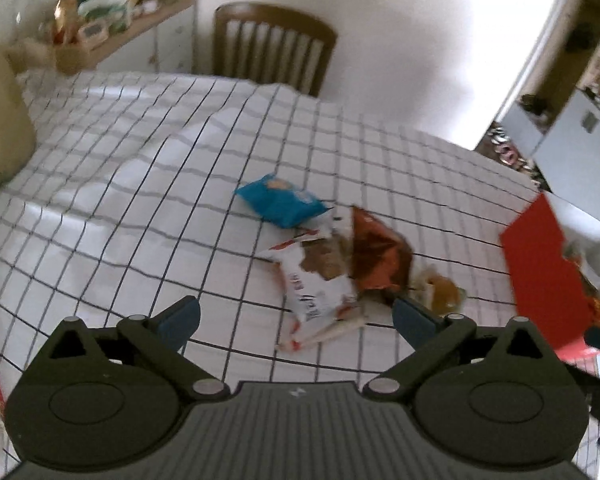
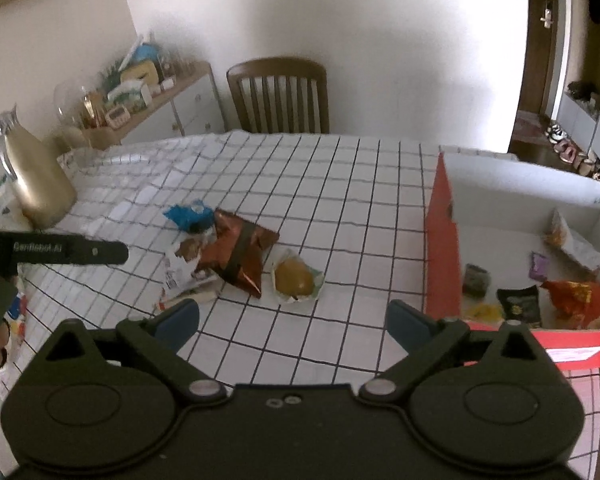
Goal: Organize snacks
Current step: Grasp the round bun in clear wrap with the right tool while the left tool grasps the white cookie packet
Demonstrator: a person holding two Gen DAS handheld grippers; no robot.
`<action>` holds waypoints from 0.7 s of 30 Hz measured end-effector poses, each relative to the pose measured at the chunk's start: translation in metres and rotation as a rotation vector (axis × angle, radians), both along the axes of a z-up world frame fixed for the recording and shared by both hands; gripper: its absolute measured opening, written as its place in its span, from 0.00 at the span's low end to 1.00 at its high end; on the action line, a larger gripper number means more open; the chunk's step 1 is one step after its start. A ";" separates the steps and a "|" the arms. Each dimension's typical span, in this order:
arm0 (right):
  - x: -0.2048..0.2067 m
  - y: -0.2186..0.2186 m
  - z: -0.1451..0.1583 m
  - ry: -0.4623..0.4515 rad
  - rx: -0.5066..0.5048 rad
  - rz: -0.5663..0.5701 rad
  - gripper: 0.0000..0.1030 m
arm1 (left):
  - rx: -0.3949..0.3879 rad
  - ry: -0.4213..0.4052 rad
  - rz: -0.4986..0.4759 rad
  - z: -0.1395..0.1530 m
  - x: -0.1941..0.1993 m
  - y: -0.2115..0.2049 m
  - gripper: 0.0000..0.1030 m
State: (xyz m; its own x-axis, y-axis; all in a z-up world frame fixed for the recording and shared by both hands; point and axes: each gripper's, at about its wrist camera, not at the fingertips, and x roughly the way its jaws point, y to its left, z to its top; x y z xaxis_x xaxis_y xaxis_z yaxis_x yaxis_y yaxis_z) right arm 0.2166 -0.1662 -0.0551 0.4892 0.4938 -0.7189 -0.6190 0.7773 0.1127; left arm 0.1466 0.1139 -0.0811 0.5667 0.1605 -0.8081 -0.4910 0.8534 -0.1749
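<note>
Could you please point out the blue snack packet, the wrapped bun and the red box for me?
blue snack packet (image 1: 281,205): left wrist view, middle of the packet.
wrapped bun (image 2: 295,279): right wrist view, top of the bun.
red box (image 2: 443,240): right wrist view, outer side wall.

A white tablecloth (image 2: 340,184) carries a black grid. On it lie a blue snack bag (image 1: 281,202), a copper-brown foil bag (image 2: 238,256) and a white-and-red wrapper (image 1: 320,284). The cardboard box (image 2: 442,240) is red outside, white inside.
</note>
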 end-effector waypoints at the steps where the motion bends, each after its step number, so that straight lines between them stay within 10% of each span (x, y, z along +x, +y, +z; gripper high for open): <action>1: 0.003 0.004 -0.004 -0.002 -0.013 0.008 0.96 | -0.012 0.012 0.014 -0.005 0.004 0.004 1.00; 21: 0.061 0.058 -0.067 0.016 -0.166 0.102 0.84 | -0.030 0.166 0.106 -0.067 0.086 0.027 1.00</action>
